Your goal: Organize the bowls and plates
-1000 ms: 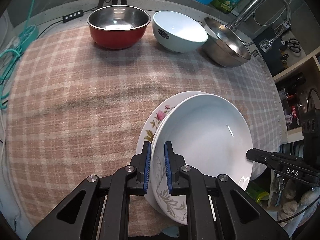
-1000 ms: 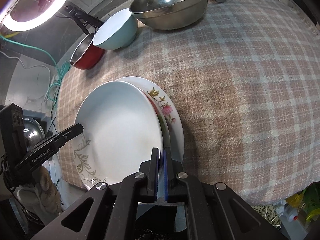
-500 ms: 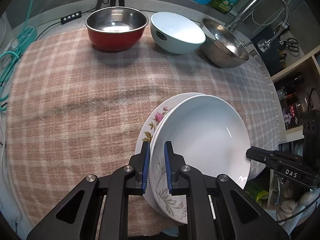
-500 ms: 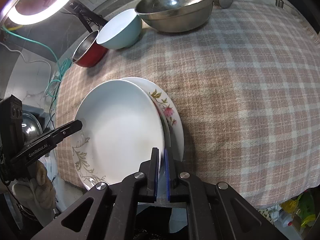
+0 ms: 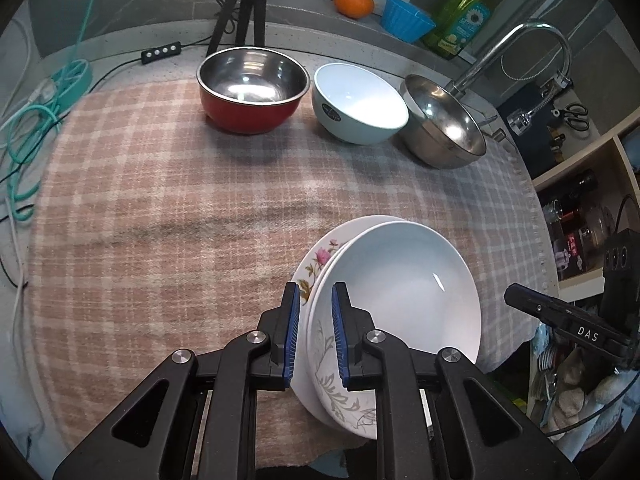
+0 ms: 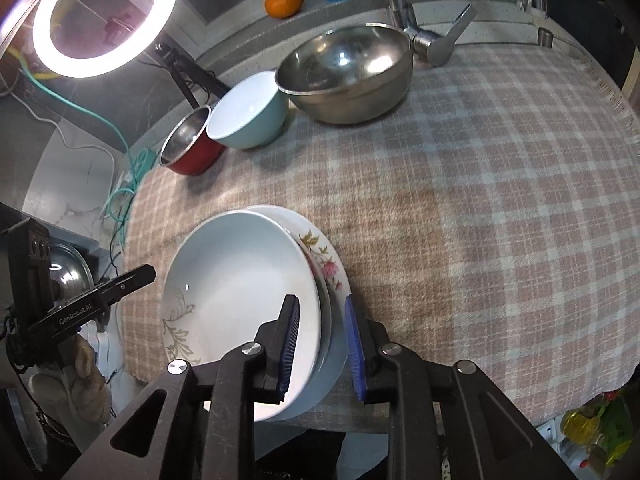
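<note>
A white deep plate [image 5: 400, 280] [image 6: 240, 280] with a leaf pattern lies on a flowered plate [image 5: 320, 256] [image 6: 326, 256] at the near edge of the checked cloth [image 5: 160, 220]. My left gripper [image 5: 315, 286] stands astride the stack's left rim, its jaws a narrow way apart with a sliver of gap beside the white rim. My right gripper [image 6: 320, 299] is astride the opposite rim. Its jaws are opening, the rim is between them, and the pads are off it. Neither plate is lifted.
Along the back stand a red bowl [image 5: 252, 112], a light blue bowl [image 5: 356, 112] and a steel bowl [image 5: 444, 132], with a tap [image 5: 540, 36] behind. An orange [image 5: 354, 2], a blue cup [image 5: 406, 24] and a soap bottle sit on the ledge. Cables lie at the left.
The right jaws, shut on the white plate's rim before, have spread apart. Both grippers have drawn up and back a little. The plates stay where they were.
</note>
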{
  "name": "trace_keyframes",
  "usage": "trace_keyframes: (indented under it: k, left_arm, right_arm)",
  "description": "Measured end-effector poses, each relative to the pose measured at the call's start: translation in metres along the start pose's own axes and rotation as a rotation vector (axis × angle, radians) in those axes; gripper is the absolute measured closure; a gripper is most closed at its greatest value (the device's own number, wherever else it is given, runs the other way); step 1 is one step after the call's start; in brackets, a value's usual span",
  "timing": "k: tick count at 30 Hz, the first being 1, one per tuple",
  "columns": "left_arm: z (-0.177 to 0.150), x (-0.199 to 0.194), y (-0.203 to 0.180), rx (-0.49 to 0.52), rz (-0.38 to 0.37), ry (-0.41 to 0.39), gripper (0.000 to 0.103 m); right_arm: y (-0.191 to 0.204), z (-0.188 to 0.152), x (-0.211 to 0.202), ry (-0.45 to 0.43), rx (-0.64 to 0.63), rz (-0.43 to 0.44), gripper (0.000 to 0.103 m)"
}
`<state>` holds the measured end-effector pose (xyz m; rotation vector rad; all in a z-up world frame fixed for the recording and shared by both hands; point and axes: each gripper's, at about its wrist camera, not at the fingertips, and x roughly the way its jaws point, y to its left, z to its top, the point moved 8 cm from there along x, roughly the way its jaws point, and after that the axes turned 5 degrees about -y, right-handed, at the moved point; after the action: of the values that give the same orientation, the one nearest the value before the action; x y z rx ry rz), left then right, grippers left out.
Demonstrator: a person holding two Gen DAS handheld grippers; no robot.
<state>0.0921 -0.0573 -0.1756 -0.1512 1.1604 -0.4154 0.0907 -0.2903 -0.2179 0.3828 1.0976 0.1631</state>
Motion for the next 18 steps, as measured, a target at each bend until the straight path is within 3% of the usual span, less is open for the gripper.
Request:
trace_keyframes:
  k: [10, 18]
  left_arm:
    - [0.017, -0.007, -0.009, -0.008, -0.012, -0.028, 0.088]
    - [0.053, 0.008, -0.06, 0.033, -0.063, -0.055, 0.088]
  right_arm:
    - [-0.021, 0.032, -0.013, -0.076, 0.061, 0.016, 0.076]
    - [-0.052, 0.085, -0.019, -0.15, 0.108, 0.032, 0.076]
